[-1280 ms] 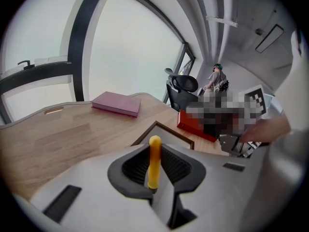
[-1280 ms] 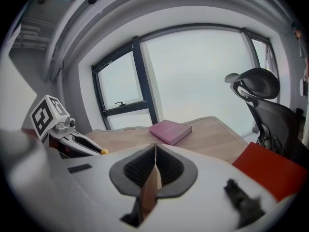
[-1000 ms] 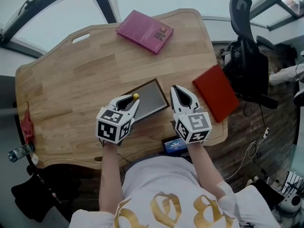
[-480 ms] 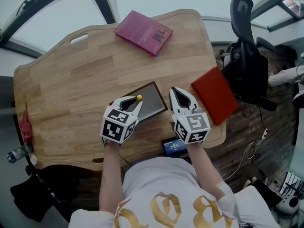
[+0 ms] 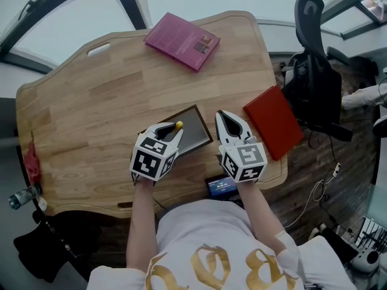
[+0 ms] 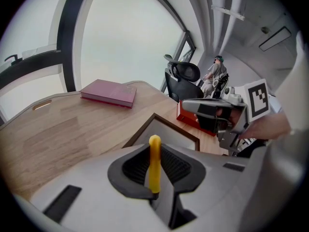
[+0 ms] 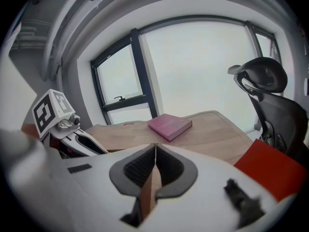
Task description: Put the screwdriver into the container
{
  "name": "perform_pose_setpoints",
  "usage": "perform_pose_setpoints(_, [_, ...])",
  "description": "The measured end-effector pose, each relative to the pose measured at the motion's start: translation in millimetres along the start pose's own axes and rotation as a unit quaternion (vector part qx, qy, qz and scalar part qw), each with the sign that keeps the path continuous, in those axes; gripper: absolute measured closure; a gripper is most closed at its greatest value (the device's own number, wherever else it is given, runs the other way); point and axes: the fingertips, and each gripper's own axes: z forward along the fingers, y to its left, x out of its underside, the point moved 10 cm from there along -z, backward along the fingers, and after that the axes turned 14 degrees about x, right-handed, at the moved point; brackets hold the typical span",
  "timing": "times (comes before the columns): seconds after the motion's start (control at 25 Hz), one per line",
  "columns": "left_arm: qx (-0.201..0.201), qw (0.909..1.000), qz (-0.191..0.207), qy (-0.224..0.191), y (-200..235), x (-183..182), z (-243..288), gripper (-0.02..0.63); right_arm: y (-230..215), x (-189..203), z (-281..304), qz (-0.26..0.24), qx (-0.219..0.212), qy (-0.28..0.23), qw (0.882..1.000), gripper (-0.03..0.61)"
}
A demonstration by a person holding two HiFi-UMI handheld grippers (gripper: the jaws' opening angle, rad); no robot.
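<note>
Screwdriver (image 6: 154,161), yellow handle, pinched in L hand-held gripper (image 5: 172,130), held over near-left edge of the shallow tray container (image 5: 195,130). Not in yet, I'd say. Step: carry/lower. Next: move over the grey floor, tip down, let go gently, since rim's low and it could roll out. R hand-held gripper (image 5: 226,116) pressed together, empty, just beside tray's right side, not blocking. Pink book (image 5: 182,39), red book (image 5: 274,121), office chair (image 5: 314,65) well apart on/by worktop (image 5: 91,101).
</note>
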Motion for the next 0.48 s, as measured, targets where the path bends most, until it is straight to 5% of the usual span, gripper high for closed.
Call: perform_pose_setpoints(0.48, [0.008,0.9995,0.005,0.031,3,-5,15,0.538,-7,3,9,0.001,0.0,0.013,1.0,0.546])
